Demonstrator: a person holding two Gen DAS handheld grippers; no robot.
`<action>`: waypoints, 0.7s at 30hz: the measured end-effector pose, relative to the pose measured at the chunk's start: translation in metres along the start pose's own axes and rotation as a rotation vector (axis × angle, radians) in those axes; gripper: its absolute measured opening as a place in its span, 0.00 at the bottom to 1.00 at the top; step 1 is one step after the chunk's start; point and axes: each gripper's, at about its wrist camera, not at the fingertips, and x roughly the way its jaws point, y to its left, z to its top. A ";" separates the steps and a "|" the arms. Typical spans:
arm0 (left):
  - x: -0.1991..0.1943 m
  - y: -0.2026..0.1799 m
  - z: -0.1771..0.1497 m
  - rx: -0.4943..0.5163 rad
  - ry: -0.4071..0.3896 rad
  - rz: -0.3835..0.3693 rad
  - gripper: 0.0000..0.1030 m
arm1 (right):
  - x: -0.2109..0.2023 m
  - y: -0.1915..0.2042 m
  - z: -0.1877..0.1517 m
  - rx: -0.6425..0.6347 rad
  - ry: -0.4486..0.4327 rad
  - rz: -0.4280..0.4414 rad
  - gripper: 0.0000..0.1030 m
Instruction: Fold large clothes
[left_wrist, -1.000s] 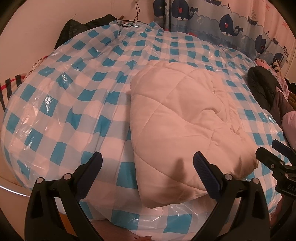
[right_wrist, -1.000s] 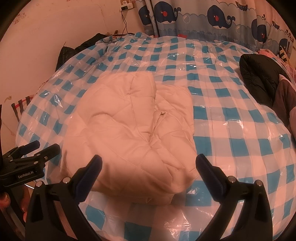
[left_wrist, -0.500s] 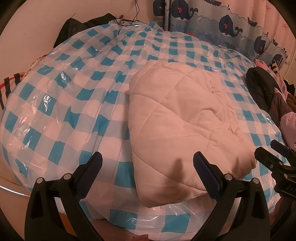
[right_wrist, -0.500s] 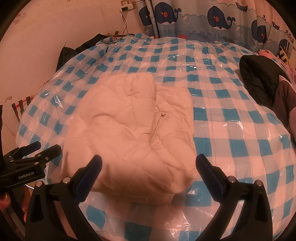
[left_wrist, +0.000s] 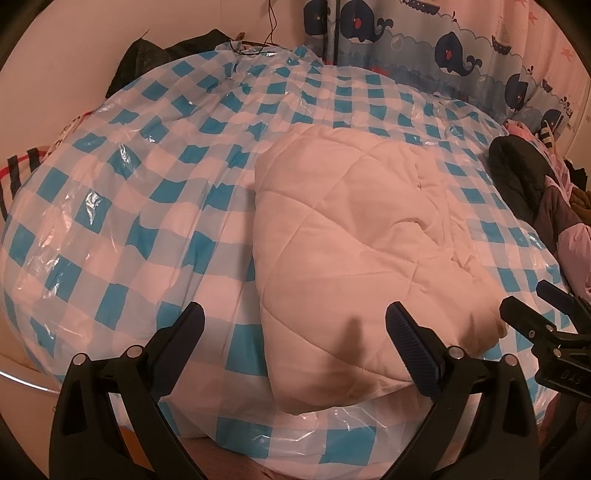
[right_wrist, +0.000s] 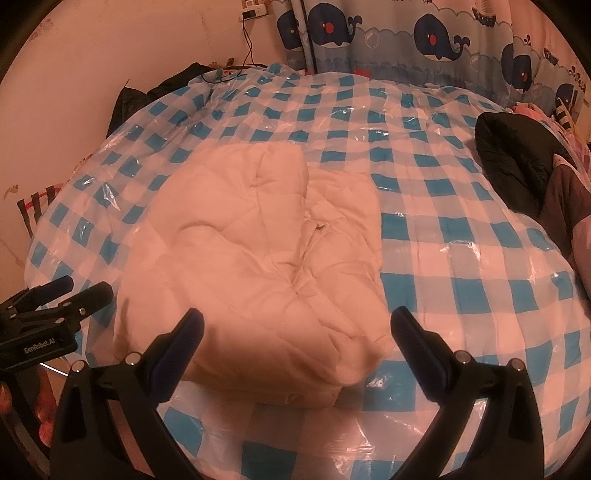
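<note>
The left gripper (left_wrist: 293, 328) is held with its jaws spread wide and nothing between them, above the near edge of the bed (left_wrist: 110, 236). The right gripper (right_wrist: 295, 332) is likewise spread and empty, and is positioned just right of the left one. No contact with fabric is made by either gripper.

The quilted cream garment (right_wrist: 255, 273) is seen lying as a compact, puffy bundle on the near half of the bed, just beyond both grippers. The fold is judged largely complete; the step in hand is judged to be a release or inspection. If 1 more fold is needed, a grasp on the near edge of the bundle by both grippers is called for.

The bed is covered by a glossy blue-and-white checked plastic sheet (right_wrist: 461, 258). Dark clothing (right_wrist: 517, 166) is piled at the far right. A whale-print curtain (right_wrist: 424, 33) is hung along the far side, beside a plain wall (right_wrist: 92, 55).
</note>
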 end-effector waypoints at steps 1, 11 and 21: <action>-0.001 -0.001 0.000 0.007 -0.003 -0.005 0.92 | 0.000 0.000 0.000 0.002 0.000 -0.002 0.95; -0.003 -0.004 0.001 0.035 0.000 -0.004 0.92 | 0.002 -0.005 -0.001 0.000 0.003 -0.002 0.95; -0.002 0.000 0.005 0.029 -0.004 -0.014 0.92 | 0.004 0.001 -0.003 -0.011 0.010 -0.002 0.95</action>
